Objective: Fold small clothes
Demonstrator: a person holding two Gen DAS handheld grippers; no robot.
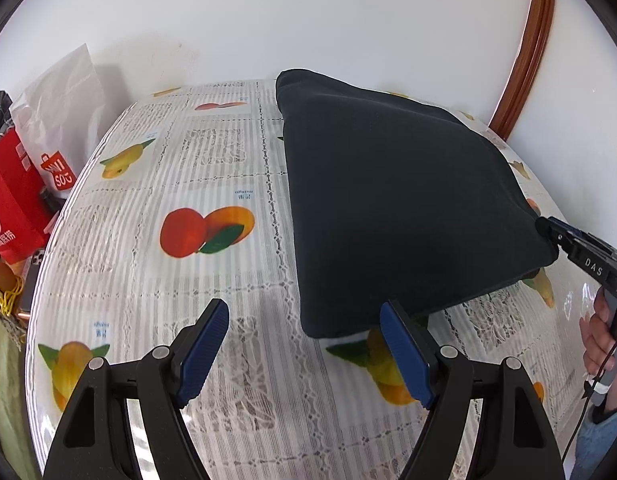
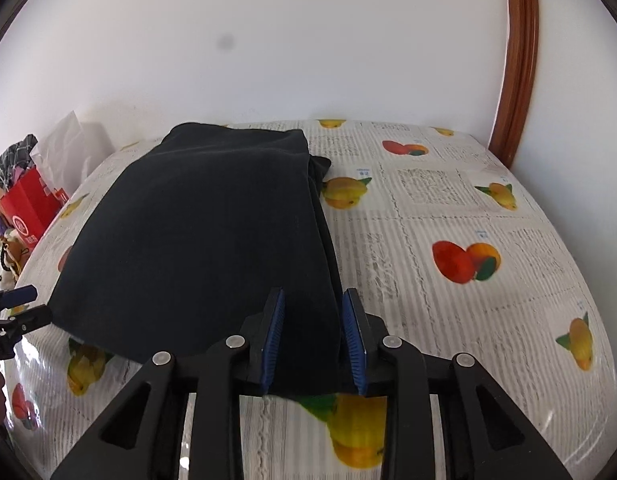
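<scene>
We see our left claw spread apart, gripping nothing, beside a dark folded garment on the fruit-print tablecloth. Our right claw straddles the garment's near corner, but we cannot tell whether it pinches the cloth.

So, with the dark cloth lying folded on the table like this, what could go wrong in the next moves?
1. The right gripper straddles the near edge of the dark cloth with its jaws apart; closing may catch only some of the layers that show along that edge, so the fold could slip open.
2. The left gripper is open and empty near the cloth's other corner; a lift by one side alone could twist the cloth.
3. The glossy tablecloth may let the cloth slide.
</scene>
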